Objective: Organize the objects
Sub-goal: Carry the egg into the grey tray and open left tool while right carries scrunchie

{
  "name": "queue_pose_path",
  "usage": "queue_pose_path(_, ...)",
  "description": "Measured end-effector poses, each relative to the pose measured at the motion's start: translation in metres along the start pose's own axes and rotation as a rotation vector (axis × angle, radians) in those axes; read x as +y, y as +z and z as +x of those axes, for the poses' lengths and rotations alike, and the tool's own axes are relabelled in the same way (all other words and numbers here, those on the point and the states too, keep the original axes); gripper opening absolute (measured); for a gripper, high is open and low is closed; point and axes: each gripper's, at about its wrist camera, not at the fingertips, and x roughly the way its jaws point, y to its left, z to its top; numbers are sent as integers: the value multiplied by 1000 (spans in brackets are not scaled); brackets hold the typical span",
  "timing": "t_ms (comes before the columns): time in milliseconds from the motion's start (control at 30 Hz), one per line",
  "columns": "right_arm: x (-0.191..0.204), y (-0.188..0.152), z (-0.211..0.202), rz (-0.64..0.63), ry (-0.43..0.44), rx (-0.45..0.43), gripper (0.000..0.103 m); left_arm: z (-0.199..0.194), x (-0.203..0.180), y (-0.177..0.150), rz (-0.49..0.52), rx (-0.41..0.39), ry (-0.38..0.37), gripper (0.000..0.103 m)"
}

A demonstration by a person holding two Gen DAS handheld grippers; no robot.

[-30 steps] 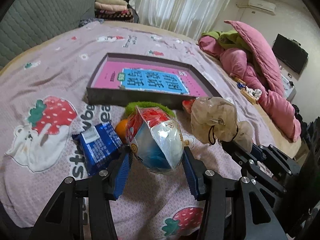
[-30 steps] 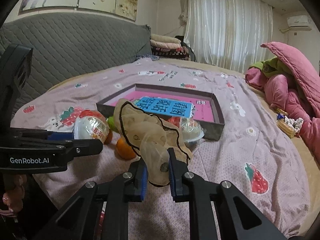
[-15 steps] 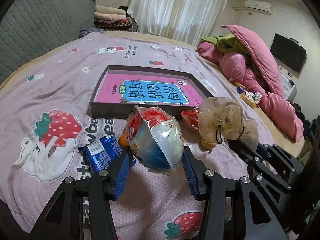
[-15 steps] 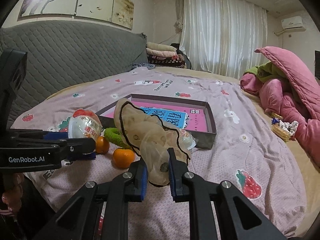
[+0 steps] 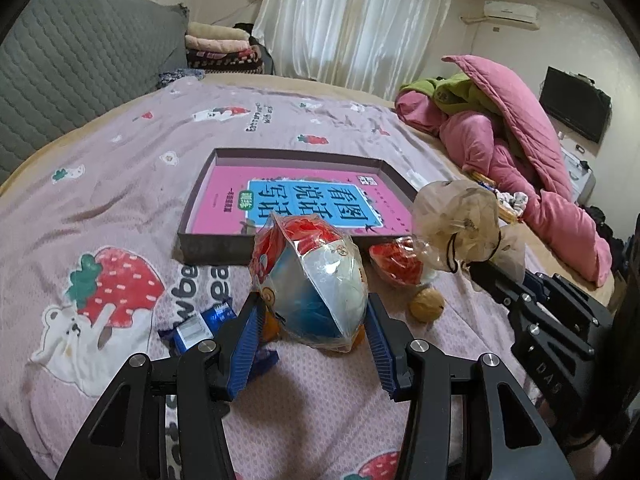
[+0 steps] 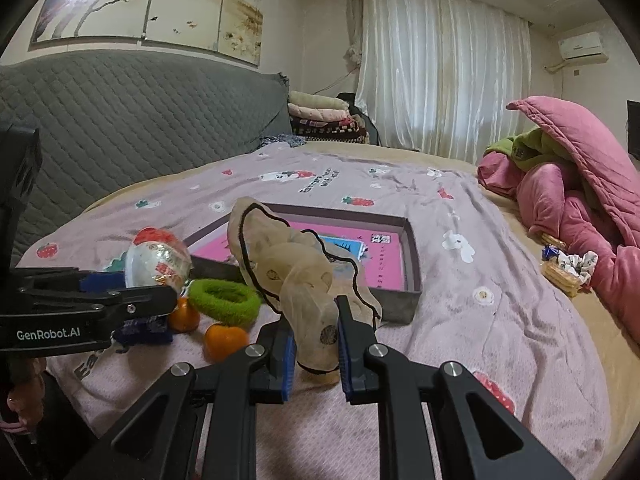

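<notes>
Both loads have risen off the bedspread since a second ago: left gripper clamps the snack pouch, right gripper pinches the beige sock, both near the far tray, probably next.

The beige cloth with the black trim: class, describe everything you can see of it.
The beige cloth is thin, crumpled and semi-sheer, printed with round dark emblems and edged with black cord. The right tool is shut on its lower end, blue pads pressing both sides. It stands up from the pads, bunched, above the pink bedspread and in front of the grey tray. In the left wrist view it appears as a rounded bundle.
</notes>
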Motion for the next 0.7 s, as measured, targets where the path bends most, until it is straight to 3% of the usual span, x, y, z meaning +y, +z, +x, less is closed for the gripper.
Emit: queue_pose_path(700, -15, 22, 32, 7, 17, -14, 18, 33, 22, 39, -50, -24, 19, 52)
